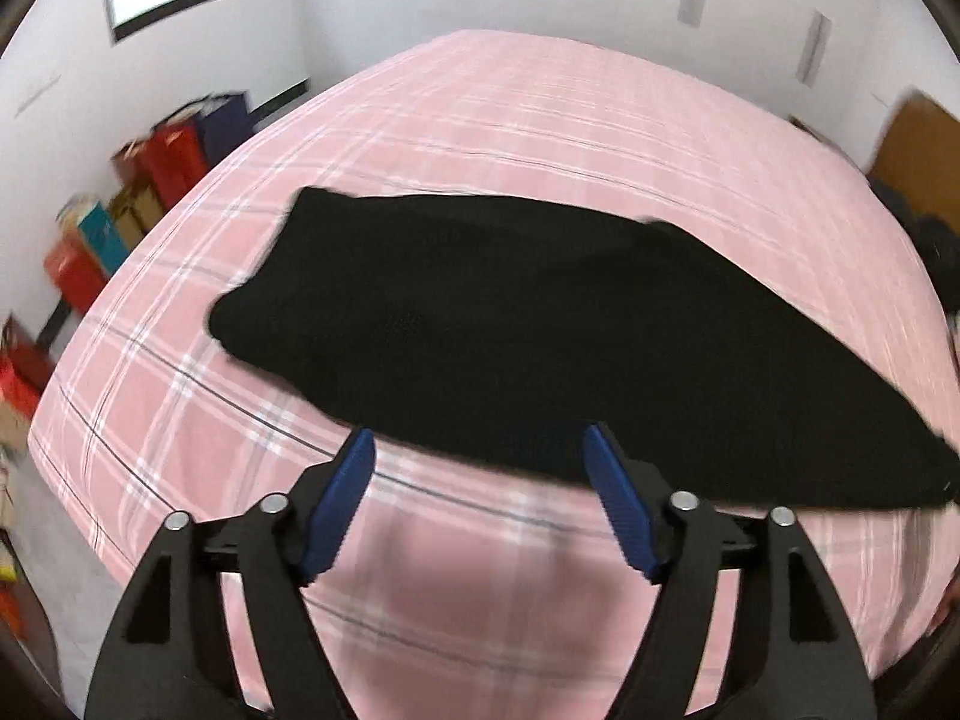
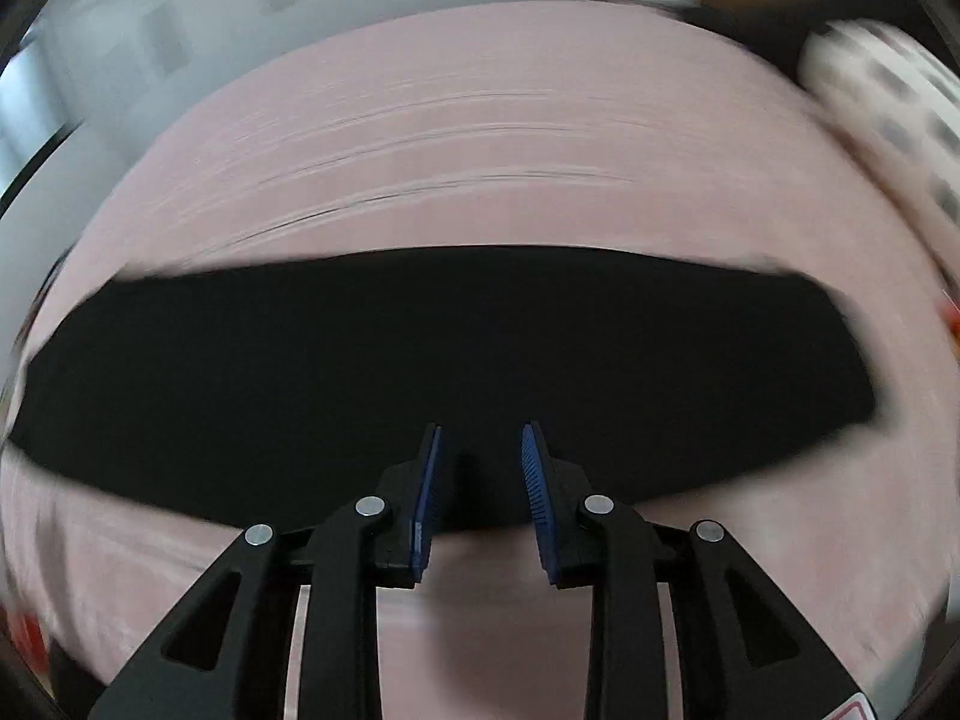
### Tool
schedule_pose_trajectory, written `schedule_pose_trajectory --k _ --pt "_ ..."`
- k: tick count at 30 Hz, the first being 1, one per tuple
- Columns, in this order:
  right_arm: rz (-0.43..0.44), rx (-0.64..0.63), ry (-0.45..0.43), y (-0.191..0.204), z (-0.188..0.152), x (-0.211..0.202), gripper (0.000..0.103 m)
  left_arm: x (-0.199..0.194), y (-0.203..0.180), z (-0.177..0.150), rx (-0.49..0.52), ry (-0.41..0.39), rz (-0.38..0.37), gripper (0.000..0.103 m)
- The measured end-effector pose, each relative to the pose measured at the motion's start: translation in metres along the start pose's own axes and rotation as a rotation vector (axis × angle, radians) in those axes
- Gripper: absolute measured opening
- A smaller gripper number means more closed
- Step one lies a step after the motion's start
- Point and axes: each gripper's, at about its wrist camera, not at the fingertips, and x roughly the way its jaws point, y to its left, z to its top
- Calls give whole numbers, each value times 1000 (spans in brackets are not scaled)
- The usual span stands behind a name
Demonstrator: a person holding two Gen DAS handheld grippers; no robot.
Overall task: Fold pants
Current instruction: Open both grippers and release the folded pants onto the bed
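Observation:
Black pants [image 1: 510,336] lie folded lengthwise on a pink plaid bed [image 1: 540,120], stretching from upper left to lower right in the left wrist view. My left gripper [image 1: 480,444] hovers at their near edge, wide open, nothing between its blue pads [image 1: 339,504]. In the right wrist view, heavily blurred, the pants [image 2: 420,360] form a long dark band across the bed [image 2: 480,120]. My right gripper [image 2: 480,438] stands above their near edge with a narrow gap between its fingers, and no cloth is caught there.
Red, blue and brown paper bags [image 1: 150,180] stand on the floor along the white wall left of the bed. A brown board [image 1: 918,150] and dark items sit at the right. A white spotted pillow [image 2: 888,108] lies at the bed's far right corner.

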Motion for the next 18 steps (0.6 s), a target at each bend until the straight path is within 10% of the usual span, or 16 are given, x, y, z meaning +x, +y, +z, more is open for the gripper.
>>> schedule_pose_trajectory --k 3,9,10,12,18 --pt "-41 117 -45 -67 18 -6 64 -10 -45 -14 43 3 -23 81" --pt "40 183 -4 -109 49 36 72 -13 -100 -38 60 97 -74 81" --pt "101 186 11 -108 53 46 69 -15 -108 -39 66 105 -71 81" --pt "195 154 27 -94 57 51 13 -14 -118 -38 84 103 -56 82" --pt "174 -38 -272 -64 95 -18 8 -17 -133 -35 146 81 2 82"
